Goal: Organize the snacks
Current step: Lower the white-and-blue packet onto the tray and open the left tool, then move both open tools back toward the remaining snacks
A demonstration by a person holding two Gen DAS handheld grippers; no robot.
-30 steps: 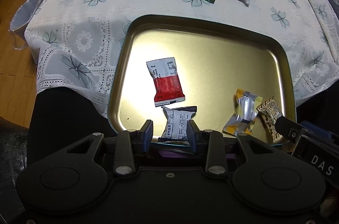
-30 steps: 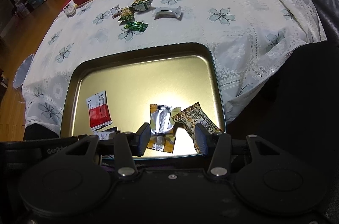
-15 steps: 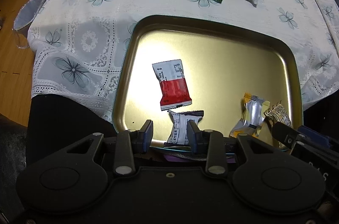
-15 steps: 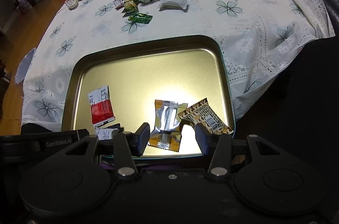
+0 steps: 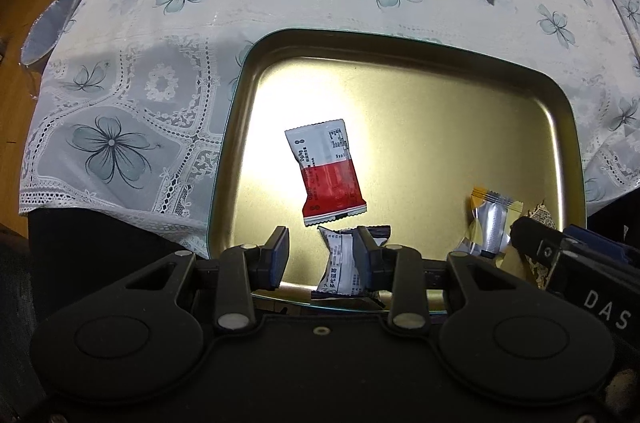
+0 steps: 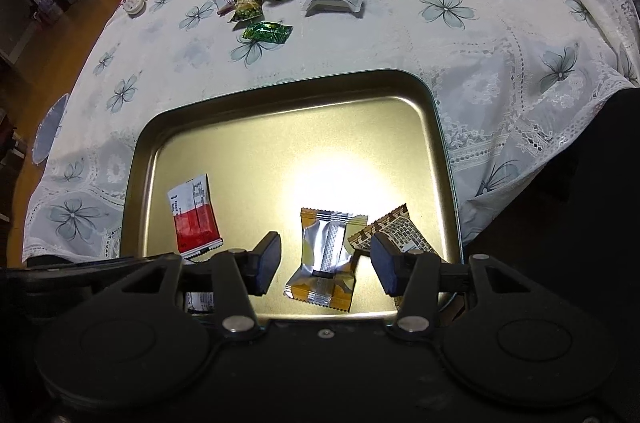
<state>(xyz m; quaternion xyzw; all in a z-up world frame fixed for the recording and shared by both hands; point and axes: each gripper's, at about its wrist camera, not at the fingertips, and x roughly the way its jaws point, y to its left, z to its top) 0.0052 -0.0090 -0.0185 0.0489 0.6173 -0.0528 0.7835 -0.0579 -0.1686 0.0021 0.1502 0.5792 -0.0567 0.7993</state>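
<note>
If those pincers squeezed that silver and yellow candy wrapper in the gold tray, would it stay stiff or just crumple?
Probably crumple: the silver and yellow wrapper already looks pinched at its middle, with flared crimped ends. It likely weighs little, being a small single sweet. Its shiny foil on the smooth tray may slide when nudged by the open right gripper.

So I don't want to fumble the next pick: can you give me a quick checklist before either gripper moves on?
1. Left gripper free of its white-and-purple packet: cannot tell, packet sits against one finger.
2. Right gripper clear of the silver-and-yellow packet: ok, gaps on both sides; its jaws have just been opening.
3. Four packets inside the gold tray: ok.
4. Snacks left on the tablecloth: not ok, several remain.
5. Room in tray: ok.
</note>
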